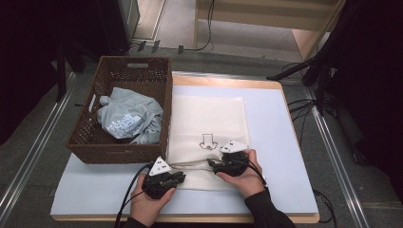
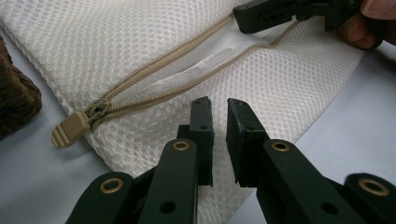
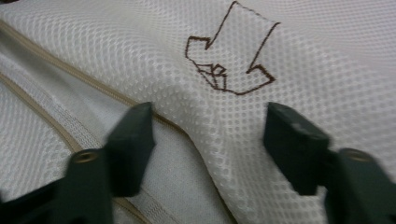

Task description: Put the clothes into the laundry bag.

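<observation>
A white mesh bag (image 1: 209, 118) lies flat on the table mat, with a brown arrow mark (image 3: 229, 60) on it. Its beige zipper (image 2: 154, 70) along the near edge is open, and the pull tab (image 2: 70, 129) sits at the left end. My left gripper (image 2: 218, 109) is at the bag's near left edge (image 1: 183, 176), jaws almost together with the lower mesh lip between them. My right gripper (image 3: 210, 126) stands open across a raised fold of the upper lip, just below the arrow (image 1: 212, 165). Its jaw tips (image 2: 266, 16) appear in the left gripper view.
A brown wicker basket (image 1: 135, 59) stands at the left of the bag, with a crumpled grey garment (image 1: 128, 118) inside. The pale blue mat (image 1: 275, 142) has bare room to the right. Cables and stands lie on the floor beyond the table.
</observation>
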A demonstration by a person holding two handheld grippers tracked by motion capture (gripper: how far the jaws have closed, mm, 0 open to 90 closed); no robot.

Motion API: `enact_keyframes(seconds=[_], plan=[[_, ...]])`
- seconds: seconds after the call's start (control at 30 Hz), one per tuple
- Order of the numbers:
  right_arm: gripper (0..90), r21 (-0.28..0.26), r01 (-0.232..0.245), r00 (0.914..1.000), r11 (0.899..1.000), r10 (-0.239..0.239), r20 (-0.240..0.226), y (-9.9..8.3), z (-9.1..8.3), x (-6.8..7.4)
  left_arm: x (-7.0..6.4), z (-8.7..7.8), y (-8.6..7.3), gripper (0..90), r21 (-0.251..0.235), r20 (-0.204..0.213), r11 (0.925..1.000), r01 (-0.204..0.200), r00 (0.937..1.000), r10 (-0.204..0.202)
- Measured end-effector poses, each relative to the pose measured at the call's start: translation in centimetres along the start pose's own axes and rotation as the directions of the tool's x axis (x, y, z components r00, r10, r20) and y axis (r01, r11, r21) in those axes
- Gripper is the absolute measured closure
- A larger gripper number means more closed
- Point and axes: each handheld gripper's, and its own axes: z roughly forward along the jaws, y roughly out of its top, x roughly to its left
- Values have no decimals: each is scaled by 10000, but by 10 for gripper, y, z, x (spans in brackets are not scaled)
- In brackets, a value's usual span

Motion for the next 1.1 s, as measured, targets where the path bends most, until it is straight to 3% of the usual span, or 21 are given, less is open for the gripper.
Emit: enact_keyframes(seconds=[0.03,0.07,0.13,0.2,0.23,0.33,0.43,0.5,0.6,0.83,1.1], plan=[[543,-31,-105,9995,9999,106,296,0,-2,1,0,0,0,805,-1,-6,10000,-4,10000,4],[661,-54,-166,9994,9998,168,288,0,-3,1,0,0,0,806,6,-12,10000,-13,10000,13],[793,-163,-234,9993,9996,238,290,-1,-4,2,0,0,0,806,5,-9,10000,-11,10000,11],[852,-129,-494,9983,9987,498,310,-1,-5,0,0,0,0,806,-7,-1,10000,17,10000,-17],[862,-172,-857,9961,9962,860,183,-1,-6,-2,0,0,0,806,-19,11,10000,17,10000,-17],[870,-640,-1183,9930,9909,1185,2,1,-12,-5,0,0,0,806,-16,10,10000,24,10000,-23],[871,-1447,-1257,9921,9815,1249,-148,7,-24,-5,0,0,0,810,4,-29,10000,-3,10000,3],[871,-2092,-1406,9901,9677,1367,-333,11,-34,-6,0,0,0,815,7,-60,10000,-14,10000,14],[869,-2621,-1535,9878,9528,1407,-667,14,-42,-8,-1,0,0,824,13,-114,10000,-45,9999,45],[870,-2597,-1534,9880,9534,1438,-558,12,-40,-9,0,0,0,847,-8,-154,10000,1,9999,-2],[869,-2318,-1623,9866,9591,1542,-527,8,-35,-10,1,-9,1,721,-770,571,9970,118,9983,-74]])
